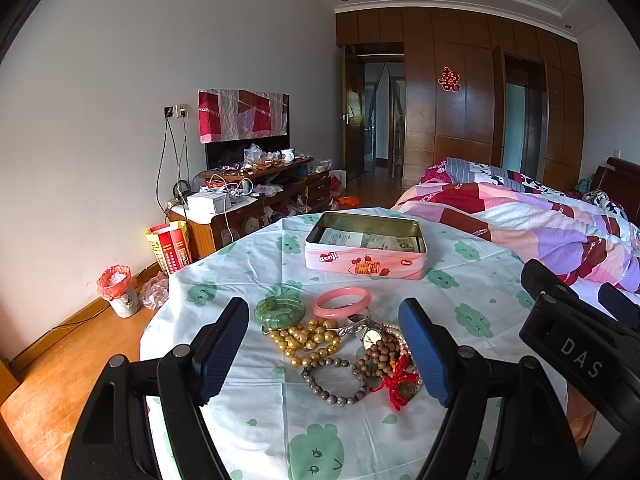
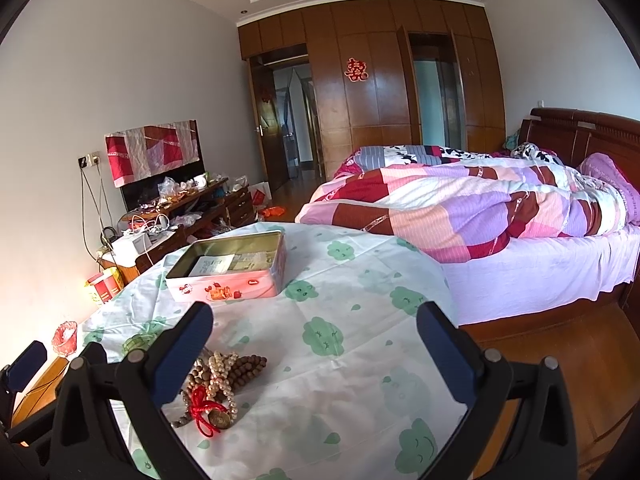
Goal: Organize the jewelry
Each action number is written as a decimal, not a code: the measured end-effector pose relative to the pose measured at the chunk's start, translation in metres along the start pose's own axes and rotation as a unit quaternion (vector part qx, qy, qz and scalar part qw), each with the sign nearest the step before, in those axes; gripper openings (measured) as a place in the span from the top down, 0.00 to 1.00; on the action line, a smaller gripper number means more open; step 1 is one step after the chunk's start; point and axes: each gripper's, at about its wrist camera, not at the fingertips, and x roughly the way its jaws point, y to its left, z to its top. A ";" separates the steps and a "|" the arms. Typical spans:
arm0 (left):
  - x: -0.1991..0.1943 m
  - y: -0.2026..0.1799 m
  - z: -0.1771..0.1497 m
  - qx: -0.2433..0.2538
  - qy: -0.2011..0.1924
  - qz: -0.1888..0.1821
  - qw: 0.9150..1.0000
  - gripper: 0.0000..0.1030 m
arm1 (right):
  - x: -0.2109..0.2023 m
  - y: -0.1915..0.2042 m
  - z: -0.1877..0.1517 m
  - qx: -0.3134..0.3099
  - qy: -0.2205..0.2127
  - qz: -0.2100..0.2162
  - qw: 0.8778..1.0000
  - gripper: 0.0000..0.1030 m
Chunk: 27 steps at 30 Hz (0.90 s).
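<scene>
A heap of jewelry lies on the white cloth with green prints: a green bangle (image 1: 279, 311), a pink bangle (image 1: 342, 302), gold beads (image 1: 306, 341), a dark bead bracelet (image 1: 335, 380), a watch (image 1: 372, 336) and a red-knotted charm (image 1: 398, 386). Behind it stands an open pink tin (image 1: 366, 246) with papers inside. My left gripper (image 1: 326, 354) is open and empty, its fingers either side of the heap. My right gripper (image 2: 316, 350) is open and empty, over the cloth right of the beads (image 2: 224, 376); the tin (image 2: 230, 270) is beyond it.
The table (image 1: 256, 432) has a rounded edge; wooden floor (image 1: 52, 380) lies to its left. A bed with a patchwork quilt (image 2: 480, 208) is to the right. A cluttered low cabinet (image 1: 256, 196) stands against the left wall. The right gripper's body (image 1: 580, 344) shows at the right.
</scene>
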 end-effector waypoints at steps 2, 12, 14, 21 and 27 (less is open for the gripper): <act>0.001 0.000 -0.001 0.000 0.000 0.001 1.000 0.25 | 0.000 0.000 0.000 0.000 0.000 0.000 1.000 0.00; 0.001 0.002 -0.002 -0.002 0.001 0.001 1.000 0.25 | 0.000 0.000 0.000 0.001 0.001 0.000 1.000 0.00; 0.001 0.002 -0.002 -0.002 0.001 0.001 1.000 0.25 | 0.000 -0.001 -0.001 0.001 0.002 0.000 1.000 0.00; 0.001 0.002 -0.002 -0.002 0.001 0.001 1.000 0.25 | -0.001 0.000 -0.003 0.002 0.003 0.001 1.000 0.00; 0.001 0.003 -0.002 -0.003 0.002 0.000 1.000 0.25 | -0.001 -0.001 -0.003 0.002 0.004 0.001 1.000 0.00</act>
